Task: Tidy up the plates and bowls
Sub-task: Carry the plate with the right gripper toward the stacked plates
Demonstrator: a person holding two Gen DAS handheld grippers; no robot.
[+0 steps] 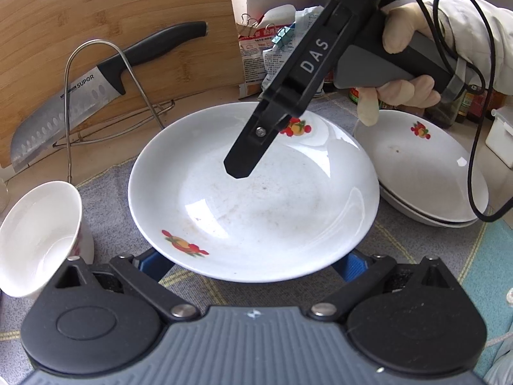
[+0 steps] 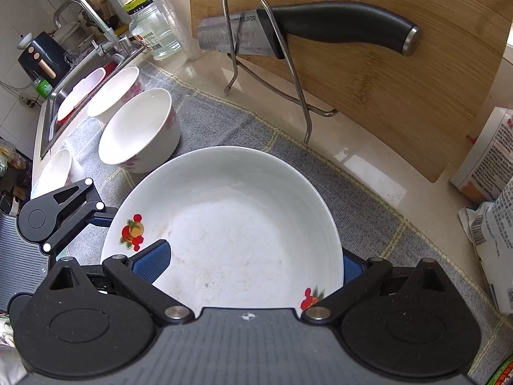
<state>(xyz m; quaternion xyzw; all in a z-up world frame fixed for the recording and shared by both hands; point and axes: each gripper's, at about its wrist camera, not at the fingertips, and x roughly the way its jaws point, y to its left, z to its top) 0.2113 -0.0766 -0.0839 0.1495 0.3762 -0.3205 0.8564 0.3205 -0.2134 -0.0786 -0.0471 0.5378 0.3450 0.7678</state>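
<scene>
A white plate with fruit prints [image 1: 253, 192] lies on the grey mat; it also shows in the right wrist view [image 2: 231, 224]. My right gripper [image 2: 253, 264] is open around the plate's rim, one blue pad [image 2: 150, 261] inside the plate, the other outside. From the left wrist view its black finger [image 1: 247, 147] reaches down over the plate. My left gripper [image 1: 253, 264] is open, its fingers low behind the plate's near edge. A stack of two more plates [image 1: 423, 166] sits at the right. White bowls [image 2: 141, 134] stand to the left; one shows in the left wrist view [image 1: 38, 237].
A bamboo cutting board [image 2: 400, 80] leans at the back with a knife [image 2: 288, 38] in a wire rack [image 2: 298, 89]. A sink [image 2: 64, 96] with a faucet is far left. Packets [image 1: 266, 51] and bottles [image 1: 465, 106] crowd the back right.
</scene>
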